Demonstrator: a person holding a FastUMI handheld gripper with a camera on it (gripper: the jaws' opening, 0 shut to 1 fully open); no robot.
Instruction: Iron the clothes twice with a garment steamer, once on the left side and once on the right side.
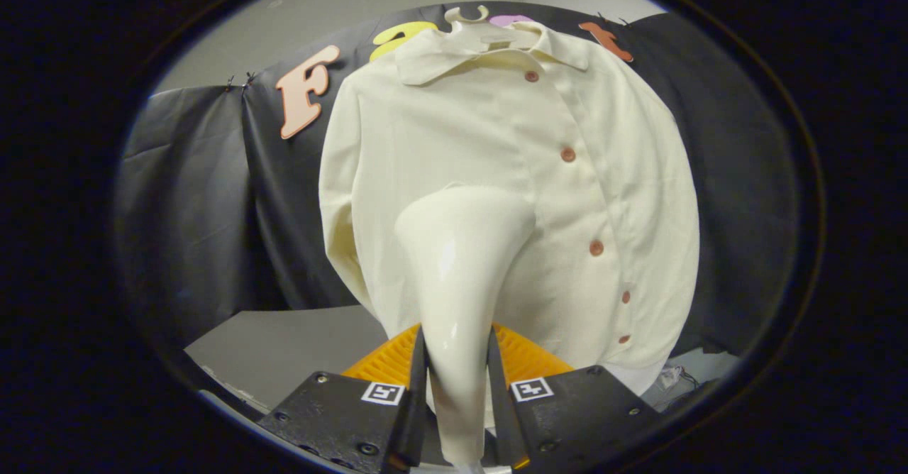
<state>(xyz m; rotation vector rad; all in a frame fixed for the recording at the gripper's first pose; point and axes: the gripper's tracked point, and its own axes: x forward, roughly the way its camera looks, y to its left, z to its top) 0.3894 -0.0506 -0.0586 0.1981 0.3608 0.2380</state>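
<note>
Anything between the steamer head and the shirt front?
Nothing visible. The gripper is shut on the steamer, whose head rises in front of the hanging shirt, left of the button row. Whether it touches the cloth cannot be told.

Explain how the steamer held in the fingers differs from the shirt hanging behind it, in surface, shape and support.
The steamer is glossy and rigid, while the shirt is matte, soft cloth with slight folds. The steamer is a smooth form that widens away from the fingers; the shirt is broad and flat, with a collar and a row of reddish buttons. The steamer is clamped in the gripper, both fingers pressing on its handle; the shirt hangs from a hanger. Both are cream-white.
</note>
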